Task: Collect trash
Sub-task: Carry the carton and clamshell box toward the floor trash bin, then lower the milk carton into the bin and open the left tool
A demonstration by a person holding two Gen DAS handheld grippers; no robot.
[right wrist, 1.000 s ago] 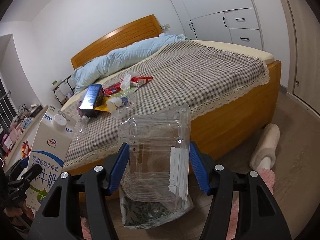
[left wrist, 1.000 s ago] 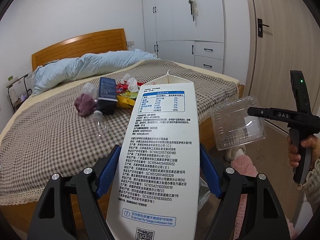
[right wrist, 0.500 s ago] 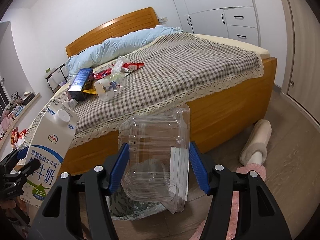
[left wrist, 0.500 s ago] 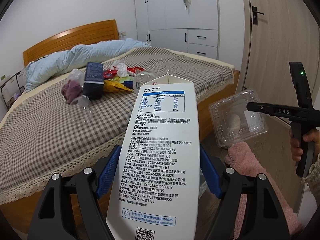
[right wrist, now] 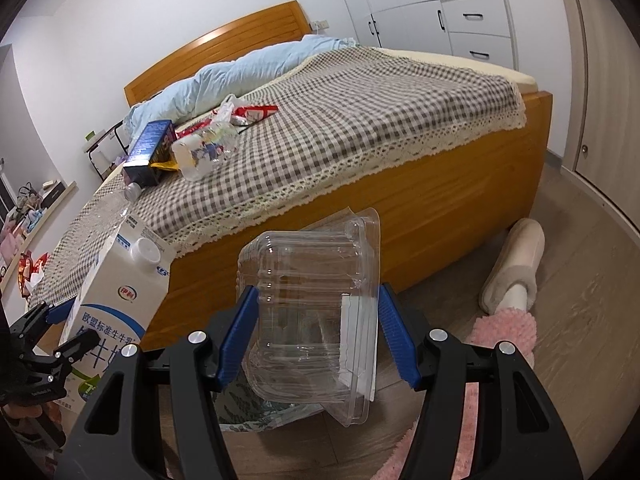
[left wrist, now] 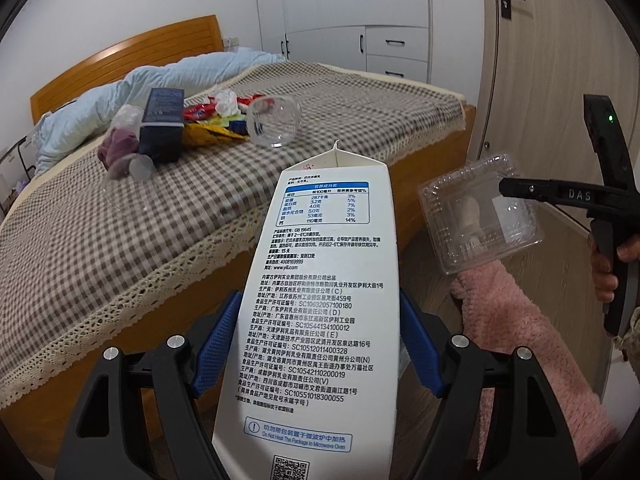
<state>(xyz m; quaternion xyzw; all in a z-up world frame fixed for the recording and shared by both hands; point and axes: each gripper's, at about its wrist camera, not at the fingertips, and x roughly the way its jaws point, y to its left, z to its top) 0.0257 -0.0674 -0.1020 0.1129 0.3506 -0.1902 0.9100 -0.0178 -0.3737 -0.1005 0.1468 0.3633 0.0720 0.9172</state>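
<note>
Both grippers have sunk since a second ago: the bed (right wrist: pixel 400 208) now fills more of each view, and the wardrobe tops have slid out of the frame. The grips have not changed.

The left gripper (left wrist: pixel 316 344) is clamped on a milk carton (left wrist: pixel 320 320), its blue ribbed pads (left wrist: pixel 216 340) pressing both flat sides. The carton is tall, white, glossy card with a gabled top and a round white cap. Its near face carries a blue-headed nutrition table, dense black Chinese print, "www.yili.com", "GB 19645", a run of SC codes, a boxed "Do Not Heat The Package In Microwave Oven" and a QR code.

The right gripper (right wrist: pixel 316 332) is clamped on a clamshell box (right wrist: pixel 316 320) of clear, thin, ribbed plastic with rounded corners and a hinged lid; a white label shows through one wall. Seen from the left wrist, that gripper's black arm reads "DAS".

Both held things hang off the bed's near wooden side, above the floor. Below the box lies a patterned bag (right wrist: pixel 248 412), and a pink fluffy slipper (right wrist: pixel 508 328) sits nearby.

On the bed's grey checked, lace-edged cover lies more trash: a dark blue box (left wrist: pixel 162 124), a clear cup (left wrist: pixel 274 120) on its side, red and yellow wrappers (left wrist: pixel 208 120), crumpled white plastic and a clear bottle (right wrist: pixel 108 208).
</note>
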